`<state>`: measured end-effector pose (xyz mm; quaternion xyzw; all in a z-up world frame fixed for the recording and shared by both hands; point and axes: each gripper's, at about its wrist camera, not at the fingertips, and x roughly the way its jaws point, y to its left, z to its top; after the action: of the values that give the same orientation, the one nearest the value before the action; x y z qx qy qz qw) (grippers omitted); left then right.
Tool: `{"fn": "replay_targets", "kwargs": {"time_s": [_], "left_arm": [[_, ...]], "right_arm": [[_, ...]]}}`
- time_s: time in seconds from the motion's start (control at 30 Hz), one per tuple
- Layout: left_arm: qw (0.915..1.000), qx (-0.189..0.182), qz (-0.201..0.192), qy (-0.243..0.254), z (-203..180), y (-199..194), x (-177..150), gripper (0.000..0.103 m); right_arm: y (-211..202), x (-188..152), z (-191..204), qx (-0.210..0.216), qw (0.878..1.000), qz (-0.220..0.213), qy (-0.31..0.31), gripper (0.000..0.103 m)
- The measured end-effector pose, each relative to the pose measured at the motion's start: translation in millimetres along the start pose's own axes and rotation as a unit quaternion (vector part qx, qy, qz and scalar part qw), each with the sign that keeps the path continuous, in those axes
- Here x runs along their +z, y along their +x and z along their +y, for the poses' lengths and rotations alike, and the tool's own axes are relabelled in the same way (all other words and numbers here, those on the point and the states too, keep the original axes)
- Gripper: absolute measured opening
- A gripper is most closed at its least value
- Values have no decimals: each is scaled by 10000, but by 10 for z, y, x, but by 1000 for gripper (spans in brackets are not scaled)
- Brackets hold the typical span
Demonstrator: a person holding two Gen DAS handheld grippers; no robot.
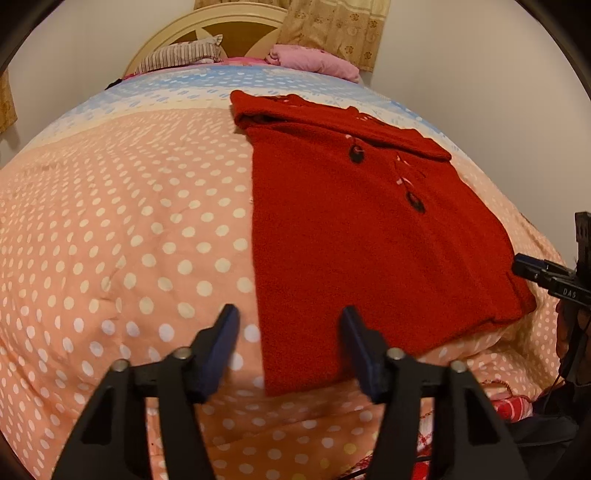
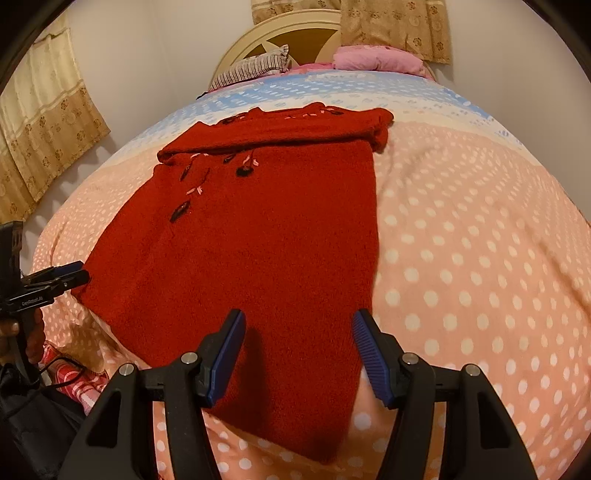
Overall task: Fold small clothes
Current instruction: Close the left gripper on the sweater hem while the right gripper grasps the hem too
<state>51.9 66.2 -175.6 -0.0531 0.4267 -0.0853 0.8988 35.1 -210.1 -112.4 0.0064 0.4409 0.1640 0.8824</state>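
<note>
A red knitted cardigan point(image 1: 354, 236) point(image 2: 258, 240) with dark buttons and small embroidered flowers lies flat on the polka-dot quilt point(image 1: 122, 229) point(image 2: 461, 258). Its sleeves are folded across the top. My left gripper point(image 1: 289, 312) is open over the hem's near left corner, and the cloth's left edge runs between its fingers. My right gripper point(image 2: 299, 314) is open over the hem's near right corner, with red fabric under the gap between its fingers. Each gripper also shows at the other view's edge: the right gripper point(image 1: 532, 269) and the left gripper point(image 2: 70, 275), both at the hem's sides.
A striped pillow point(image 1: 184, 55) and a pink folded blanket point(image 1: 314, 61) lie by the cream headboard point(image 1: 207, 22). Patterned curtains point(image 2: 44, 122) hang on the walls. A red checked cloth point(image 1: 513, 406), a black cable and a dark bag point(image 2: 33, 424) sit off the bed's near edge.
</note>
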Motion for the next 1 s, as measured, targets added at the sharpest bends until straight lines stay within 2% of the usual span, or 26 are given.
{"fn": "replay_targets", "kwargs": {"time_s": [0.1, 0.23, 0.3, 0.4, 0.67, 0.73, 0.83, 1.0], "left_arm": [[10000, -47, -5, 38, -52, -9, -11, 42], [9999, -18, -18, 124, -90, 8, -18, 33], [9999, -34, 0, 125, -78, 7, -11, 13], [9999, -114, 33, 103, -39, -27, 9, 9], [9978, -453, -433, 207, -8, -465, 46, 8], [9982, -396, -370, 269, -5, -443, 30, 8], [9991, -370, -189, 103, 51, -291, 8, 8], [9995, -318, 13, -7, 95, -143, -40, 8]], "right_arm": [[-28, -43, -6, -13, 10000, -33, 12, 62], [-41, -70, -7, -14, 10000, -38, 15, 62], [-43, -80, -12, -34, 10000, -43, 11, 62], [-43, -114, -53, -98, 9999, 13, 70, 62], [-125, -253, -121, 49, 9998, 57, 193, 62], [-129, -269, -113, 178, 9996, 85, 217, 62], [-124, -298, -99, 225, 9995, 83, 187, 62], [-141, -309, -126, 281, 9992, 138, 230, 46]]}}
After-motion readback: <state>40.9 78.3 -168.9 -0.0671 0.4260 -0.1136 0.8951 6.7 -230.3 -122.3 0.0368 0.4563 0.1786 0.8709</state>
